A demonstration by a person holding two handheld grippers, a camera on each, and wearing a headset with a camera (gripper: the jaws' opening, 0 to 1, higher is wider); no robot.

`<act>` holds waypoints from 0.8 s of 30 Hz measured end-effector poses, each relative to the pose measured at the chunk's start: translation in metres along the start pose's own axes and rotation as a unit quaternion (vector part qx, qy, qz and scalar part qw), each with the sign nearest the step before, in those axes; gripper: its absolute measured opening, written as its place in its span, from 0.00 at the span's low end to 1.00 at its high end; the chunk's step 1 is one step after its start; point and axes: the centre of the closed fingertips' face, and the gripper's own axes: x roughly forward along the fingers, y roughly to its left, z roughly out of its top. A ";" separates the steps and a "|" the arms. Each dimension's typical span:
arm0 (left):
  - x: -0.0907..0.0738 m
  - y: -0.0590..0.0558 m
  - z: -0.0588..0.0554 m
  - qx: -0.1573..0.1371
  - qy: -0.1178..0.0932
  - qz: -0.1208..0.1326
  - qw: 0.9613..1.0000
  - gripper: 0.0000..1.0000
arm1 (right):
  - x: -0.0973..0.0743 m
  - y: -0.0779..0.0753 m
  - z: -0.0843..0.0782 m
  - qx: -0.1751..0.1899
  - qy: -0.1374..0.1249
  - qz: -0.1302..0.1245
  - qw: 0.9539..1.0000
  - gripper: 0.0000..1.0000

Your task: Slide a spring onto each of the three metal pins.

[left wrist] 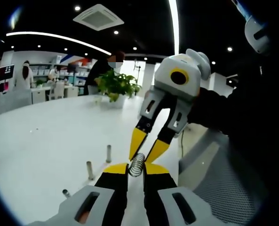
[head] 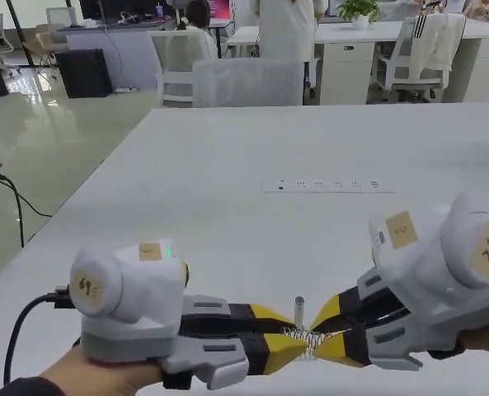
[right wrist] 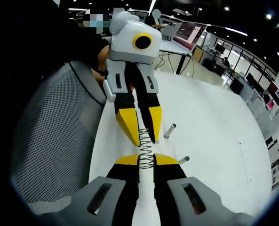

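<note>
**Item inspected:** a small bright steel coil spring (head: 308, 340), held between the two claws over the white worktop (head: 228, 181), close to its near edge. The yellow-tipped left claw (head: 287, 348) pinches one end. The yellow-tipped right claw (head: 328, 337) meets it tip to tip and pinches the other end. Neither claw is spread wider than the coil.

**Pins:** three short grey metal pins (left wrist: 90, 170) stand upright on the worktop, off to one side of the claws in the left gripper view. All three look bare. In the head view one pin stands just behind the spring, near it but not touching.

**Handling, as judged:** the spring is very light, elastic along its length and easily bent sideways. Thin round wire between hard tips is liable to flick out. It is best held by one end coil only, with light pressure, so the bore at the other end is free to take a pin. With both ends gripped, neither end is free at present.

**Room:** the near edge lies close under the claws, with a grey mesh chair back (right wrist: 59, 141) just beyond it. A dropped spring could roll off there. Past the pins the worktop is broad and open, and a flush socket strip (head: 326, 186) lies well apart.
</note>
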 end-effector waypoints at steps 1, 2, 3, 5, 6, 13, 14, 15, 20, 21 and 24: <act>0.000 0.000 0.000 -0.001 0.000 0.000 1.000 0.04 | 0.000 0.000 0.001 -0.001 -0.001 0.000 1.000 0.07; 0.000 -0.001 0.000 -0.003 -0.001 -0.002 1.000 0.04 | 0.000 0.000 0.001 -0.003 -0.001 0.000 1.000 0.08; 0.000 -0.001 0.000 -0.003 -0.001 -0.003 1.000 0.03 | -0.001 0.000 0.000 -0.003 0.000 0.000 1.000 0.08; 0.000 -0.002 0.001 -0.005 -0.001 -0.004 1.000 0.03 | -0.001 0.000 0.000 -0.002 -0.002 -0.001 1.000 0.08; 0.000 -0.003 0.001 -0.005 -0.001 -0.005 1.000 0.03 | -0.001 0.000 0.000 -0.001 -0.003 -0.001 1.000 0.08; -0.001 -0.005 0.002 -0.019 -0.002 -0.015 1.000 0.02 | -0.001 0.001 0.001 0.017 -0.005 0.006 1.000 0.08; -0.001 -0.004 0.002 -0.020 -0.003 -0.015 1.000 0.02 | 0.000 0.001 0.001 0.020 -0.005 0.005 1.000 0.08; -0.002 -0.004 0.002 -0.020 -0.003 -0.016 1.000 0.02 | 0.000 0.001 0.001 0.025 -0.007 0.007 1.000 0.08; -0.002 -0.007 0.004 -0.027 -0.009 -0.021 0.999 0.02 | 0.002 0.002 0.003 0.042 -0.018 0.009 0.999 0.12; -0.002 -0.007 0.005 -0.027 -0.010 -0.023 0.999 0.02 | 0.003 0.002 0.003 0.048 -0.019 0.012 0.999 0.13; -0.002 -0.008 0.008 -0.028 -0.016 -0.025 0.999 0.02 | 0.004 0.002 0.000 0.046 -0.014 0.012 0.999 0.13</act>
